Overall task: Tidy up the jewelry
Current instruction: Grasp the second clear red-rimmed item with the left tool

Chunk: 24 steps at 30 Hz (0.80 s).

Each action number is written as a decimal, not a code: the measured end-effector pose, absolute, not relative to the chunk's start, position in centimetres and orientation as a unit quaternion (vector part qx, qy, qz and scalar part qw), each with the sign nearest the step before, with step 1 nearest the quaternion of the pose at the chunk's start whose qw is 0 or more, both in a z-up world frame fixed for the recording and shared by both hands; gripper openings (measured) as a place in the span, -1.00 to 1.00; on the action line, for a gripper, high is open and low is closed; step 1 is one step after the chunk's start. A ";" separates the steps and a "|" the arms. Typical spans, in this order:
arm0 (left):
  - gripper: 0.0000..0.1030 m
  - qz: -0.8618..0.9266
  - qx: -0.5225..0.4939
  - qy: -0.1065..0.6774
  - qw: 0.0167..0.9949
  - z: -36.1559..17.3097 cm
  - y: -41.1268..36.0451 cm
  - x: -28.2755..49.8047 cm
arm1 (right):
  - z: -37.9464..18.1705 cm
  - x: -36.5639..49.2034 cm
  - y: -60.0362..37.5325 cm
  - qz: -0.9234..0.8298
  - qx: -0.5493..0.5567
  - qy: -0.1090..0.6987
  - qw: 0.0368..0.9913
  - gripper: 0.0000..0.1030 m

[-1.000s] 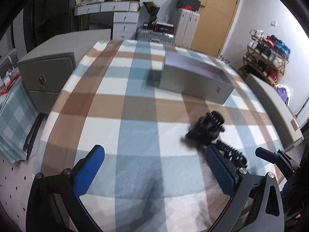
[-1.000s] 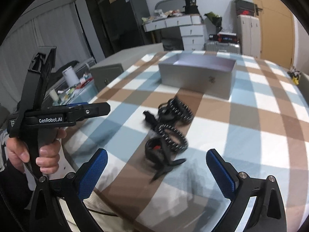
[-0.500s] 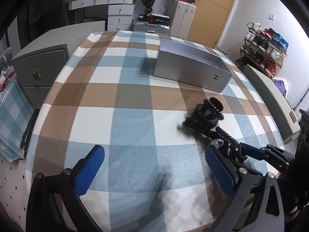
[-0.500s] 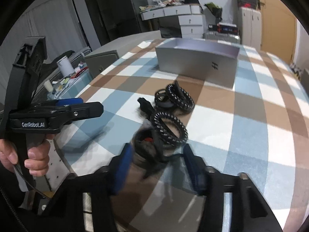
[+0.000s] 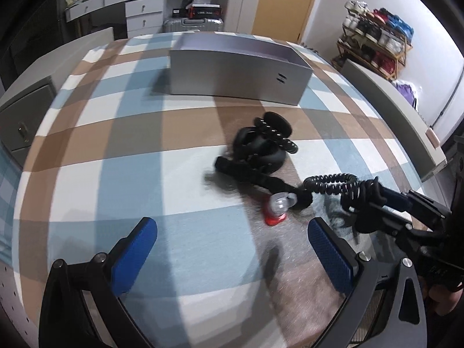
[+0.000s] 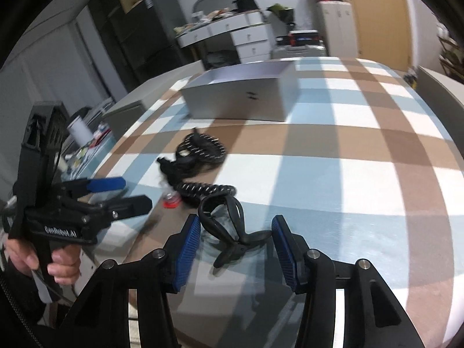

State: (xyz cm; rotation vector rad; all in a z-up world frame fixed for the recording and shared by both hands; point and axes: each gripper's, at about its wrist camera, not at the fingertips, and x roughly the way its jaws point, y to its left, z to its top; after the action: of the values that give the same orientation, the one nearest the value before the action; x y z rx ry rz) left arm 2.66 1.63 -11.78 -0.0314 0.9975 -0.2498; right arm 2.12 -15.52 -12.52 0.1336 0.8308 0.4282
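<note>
Right gripper (image 6: 236, 249) fingers half-closed, just narrowed, flanking black hair claw (image 6: 229, 229), contact unclear; coiled hair tie (image 6: 207, 190) just beyond. Left gripper (image 5: 232, 252) fingers spread wide, empty.

Black left gripper (image 6: 121, 192), blue ribbed pads, silver screws, white "GenRobot.AI" lettering.

Blue, brown and white checked tablecloth (image 5: 121, 150), silver-grey box (image 5: 232, 78), black coiled bands (image 5: 261, 145).
</note>
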 end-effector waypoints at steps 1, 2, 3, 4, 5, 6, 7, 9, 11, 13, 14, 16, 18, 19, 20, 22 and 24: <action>0.97 -0.117 -0.012 0.479 0.870 -11.9 1.3 2.9 | -12.5 2.2 -15.9 0.199 0.067 0.398 0.893 -0.01; 0.97 -0.115 -0.010 0.481 0.869 -12.1 1.1 3.1 | -12.5 2.3 -16.1 0.191 0.068 0.396 0.896 -0.01; 0.97 -0.115 -0.008 0.481 0.869 -12.2 1.0 3.3 | -12.5 2.4 -16.3 0.182 0.069 0.391 0.899 -0.01; 0.96 -0.113 -0.002 0.483 0.868 -12.4 0.8 3.5 | -12.5 2.4 -16.5 0.180 0.072 0.390 0.900 0.02; 0.94 -0.108 0.006 0.484 0.868 -12.6 0.6 3.7 | -12.5 2.5 -16.6 0.178 0.076 0.390 0.900 0.05; 0.86 -0.106 0.008 0.484 0.869 -12.7 0.6 3.8 | -12.4 2.7 -16.7 0.175 0.079 0.389 0.901 0.09; 0.75 -0.103 0.013 0.479 0.872 -12.6 0.6 3.8 | -12.4 2.7 -16.8 0.169 0.081 0.386 0.903 0.20; 0.62 -0.106 0.017 0.476 0.873 -12.4 0.7 3.7 | -12.2 2.7 -17.0 0.167 0.083 0.379 0.906 0.31; 0.45 -0.110 0.015 0.473 0.874 -12.2 0.8 3.6 | -11.9 2.6 -17.1 0.166 0.082 0.371 0.910 0.42; 0.23 -0.114 0.016 0.473 0.874 -12.1 0.8 3.5 | -11.7 2.4 -17.3 0.162 0.081 0.363 0.914 0.47; 0.16 -0.118 0.017 0.472 0.873 -12.0 0.7 3.4 | -11.5 2.3 -17.4 0.162 0.084 0.359 0.915 0.50; -0.16 -0.127 0.017 0.473 0.872 -12.0 0.2 3.3 | -11.3 2.2 -17.5 0.164 0.088 0.354 0.916 0.51; -0.36 -0.137 0.019 0.474 0.870 -12.0 -0.1 3.3 | -11.1 2.0 -17.5 0.167 0.090 0.351 0.917 0.51; -0.51 -0.142 0.019 0.474 0.869 -11.9 -0.3 3.2 | -10.9 1.8 -17.5 0.167 0.089 0.347 0.919 0.51; -0.58 -0.151 0.017 0.475 0.867 -11.9 -0.4 3.1 | -10.8 1.8 -17.5 0.167 0.088 0.344 0.920 0.51; -0.73 -0.156 0.021 0.473 0.867 -11.8 -0.6 3.0 | -10.3 1.6 -17.4 0.170 0.087 0.336 0.922 0.51; -0.73 -0.154 0.025 0.471 0.868 -11.8 -0.6 3.0 | -9.9 1.4 -17.3 0.172 0.086 0.328 0.925 0.51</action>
State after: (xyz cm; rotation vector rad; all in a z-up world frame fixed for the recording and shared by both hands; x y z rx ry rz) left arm 2.99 -0.59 -11.76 0.0527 0.9854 -0.3220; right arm 1.40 -17.32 -9.90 0.1765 0.6739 0.3537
